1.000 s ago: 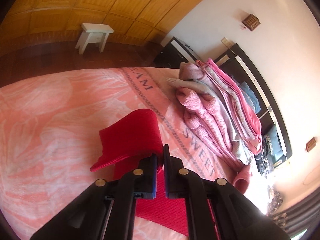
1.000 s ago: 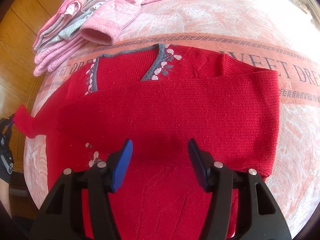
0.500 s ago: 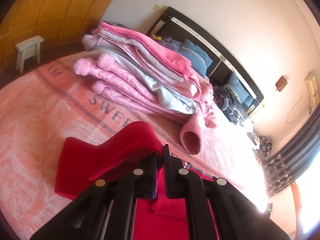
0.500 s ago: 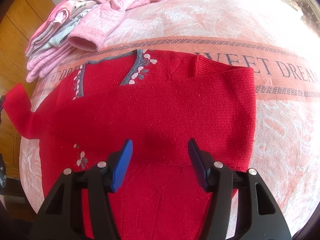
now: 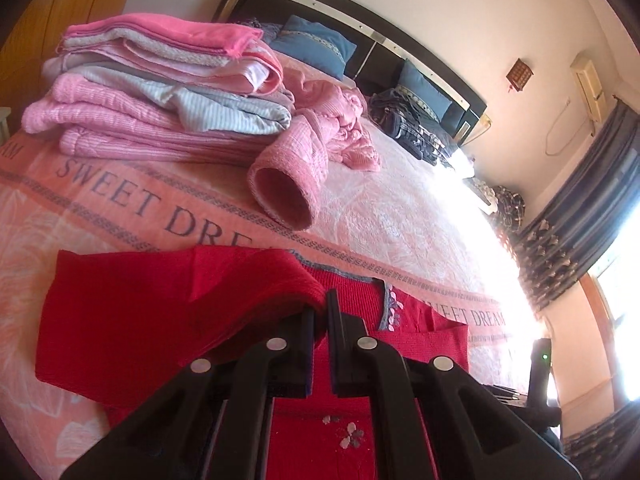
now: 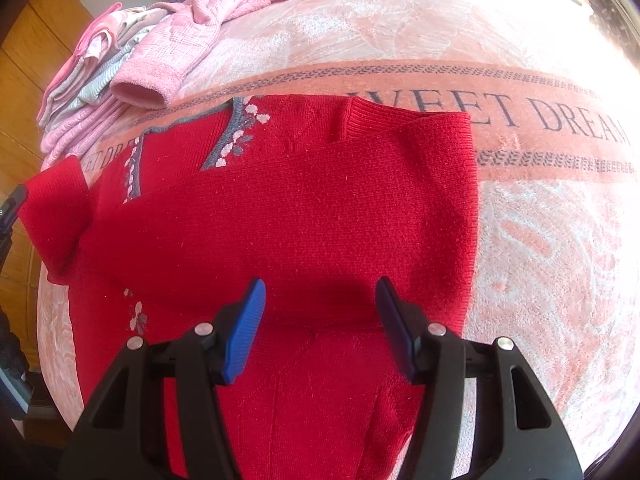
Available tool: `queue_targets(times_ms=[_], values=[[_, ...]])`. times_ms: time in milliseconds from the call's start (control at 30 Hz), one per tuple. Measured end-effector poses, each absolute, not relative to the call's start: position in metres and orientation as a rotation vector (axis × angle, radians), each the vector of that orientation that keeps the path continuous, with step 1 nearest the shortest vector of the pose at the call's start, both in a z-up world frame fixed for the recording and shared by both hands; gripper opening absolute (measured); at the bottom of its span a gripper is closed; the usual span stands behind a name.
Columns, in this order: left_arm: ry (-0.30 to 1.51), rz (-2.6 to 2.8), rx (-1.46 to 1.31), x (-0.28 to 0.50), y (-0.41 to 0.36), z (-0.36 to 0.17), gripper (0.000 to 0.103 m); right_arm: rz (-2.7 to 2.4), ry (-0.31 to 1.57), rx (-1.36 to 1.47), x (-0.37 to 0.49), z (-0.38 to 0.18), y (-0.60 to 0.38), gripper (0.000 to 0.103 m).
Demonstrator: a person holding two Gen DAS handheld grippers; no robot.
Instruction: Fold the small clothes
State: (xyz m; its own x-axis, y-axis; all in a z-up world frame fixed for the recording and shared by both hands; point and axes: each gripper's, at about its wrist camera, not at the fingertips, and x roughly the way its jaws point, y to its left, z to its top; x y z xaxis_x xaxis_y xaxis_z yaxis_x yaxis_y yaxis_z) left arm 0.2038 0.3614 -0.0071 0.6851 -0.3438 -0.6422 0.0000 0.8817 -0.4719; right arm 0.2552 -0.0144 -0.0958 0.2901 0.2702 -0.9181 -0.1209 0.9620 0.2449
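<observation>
Red knit: the sweater (image 6: pixel 304 216) lies flat on the pink "SWEET DREAM" bedspread (image 6: pixel 540 240), one sleeve already laid across the chest.
Left hand-held gripper (image 5: pixel 320 300): clenched on the other sleeve's cuff (image 5: pixel 168 308), lifting it at the sweater's left edge.
Right hand-held gripper (image 6: pixel 320 304): released, jaws spread over the folded sleeve, holding nothing.
Far left: stack of folded pink clothes (image 5: pixel 160 92), a loose pink sleeve (image 5: pixel 292 184) just beyond the collar.
Risk: pulling the cuff across may drag the unpinned body and bunch the first fold; a thin pinch could slip free.
</observation>
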Motion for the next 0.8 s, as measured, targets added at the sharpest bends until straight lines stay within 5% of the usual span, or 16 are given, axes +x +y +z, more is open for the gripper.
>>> queue_targets(times_ms=[200,400,567,667,800], values=[[0.906,-0.282,-0.379,0.207,0.323,-0.034,0.006,0.256,1.262,0.160,0.257,-0.101,-0.023,0.057],[1.092,-0.477,-0.297,0.203,0.279,-0.063,0.042,0.254,1.262,0.147,0.257,-0.100,-0.020,0.057],[1.156,-0.578,-0.369,0.193,0.279,-0.061,0.047,0.265,1.242,0.135,0.259,-0.089,-0.010,0.057],[1.205,-0.607,-0.520,0.191,0.300,-0.047,0.069,0.290,1.210,0.101,0.259,-0.074,0.004,0.057],[1.296,-0.503,-0.721,0.187,0.345,-0.043,0.069,0.350,1.205,0.103,0.260,-0.060,0.028,0.057]])
